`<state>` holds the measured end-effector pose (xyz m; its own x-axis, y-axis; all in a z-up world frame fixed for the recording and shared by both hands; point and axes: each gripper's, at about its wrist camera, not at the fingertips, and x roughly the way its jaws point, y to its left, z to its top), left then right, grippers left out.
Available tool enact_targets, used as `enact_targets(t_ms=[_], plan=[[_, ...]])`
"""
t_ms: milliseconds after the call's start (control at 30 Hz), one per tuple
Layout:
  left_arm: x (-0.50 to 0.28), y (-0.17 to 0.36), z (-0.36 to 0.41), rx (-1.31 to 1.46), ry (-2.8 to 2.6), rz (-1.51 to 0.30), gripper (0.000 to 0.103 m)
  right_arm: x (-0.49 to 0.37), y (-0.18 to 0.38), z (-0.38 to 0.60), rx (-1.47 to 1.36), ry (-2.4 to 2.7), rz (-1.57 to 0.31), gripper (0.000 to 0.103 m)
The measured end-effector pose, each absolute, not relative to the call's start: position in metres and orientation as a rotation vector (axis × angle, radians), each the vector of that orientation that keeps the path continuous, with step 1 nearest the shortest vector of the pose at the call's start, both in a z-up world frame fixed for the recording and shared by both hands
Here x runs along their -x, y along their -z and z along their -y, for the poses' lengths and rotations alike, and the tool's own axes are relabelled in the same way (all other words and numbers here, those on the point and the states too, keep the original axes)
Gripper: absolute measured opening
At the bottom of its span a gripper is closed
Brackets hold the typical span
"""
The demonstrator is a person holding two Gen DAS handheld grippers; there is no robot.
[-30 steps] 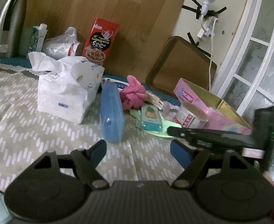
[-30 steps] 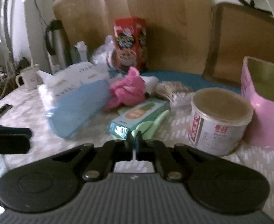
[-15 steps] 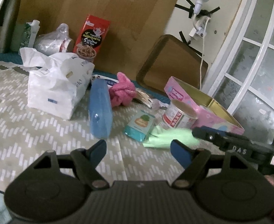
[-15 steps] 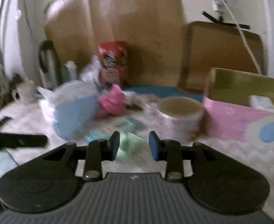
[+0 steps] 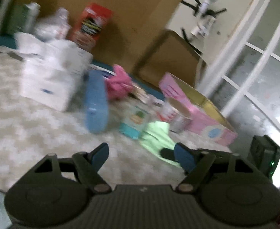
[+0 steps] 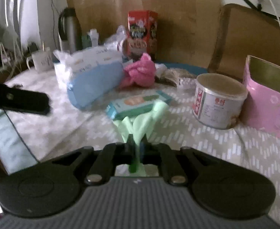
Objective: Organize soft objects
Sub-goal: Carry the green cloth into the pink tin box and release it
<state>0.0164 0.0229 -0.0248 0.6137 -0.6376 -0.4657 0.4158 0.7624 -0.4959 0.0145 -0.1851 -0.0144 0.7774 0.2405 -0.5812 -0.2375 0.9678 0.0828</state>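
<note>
Patterned tablecloth [image 6: 206, 133], cluttered. Right gripper [image 6: 135, 148] clamped on a thin, pale green cloth [image 6: 142, 122], bunched and stretched beside the wipes pack [image 6: 138, 103]. Left gripper [image 5: 142, 156] apart, empty. Left view blurred.

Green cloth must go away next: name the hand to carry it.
Right. Its jaws are shut on the green cloth; the left gripper hangs open, holding nothing.
</note>
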Motion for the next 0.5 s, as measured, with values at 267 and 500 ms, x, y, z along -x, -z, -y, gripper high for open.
enact_targets(t_ms=[267, 500], plan=[[-0.048, 0.025, 0.045, 0.359, 0.852, -0.877, 0.066, 0.04, 0.007, 0.19, -0.043, -0.34, -0.521, 0.008], [-0.048, 0.009, 0.101, 0.305, 0.981, -0.89, 0.037, 0.071, -0.022, 0.206, 0.02, -0.244, -0.265, 0.009]])
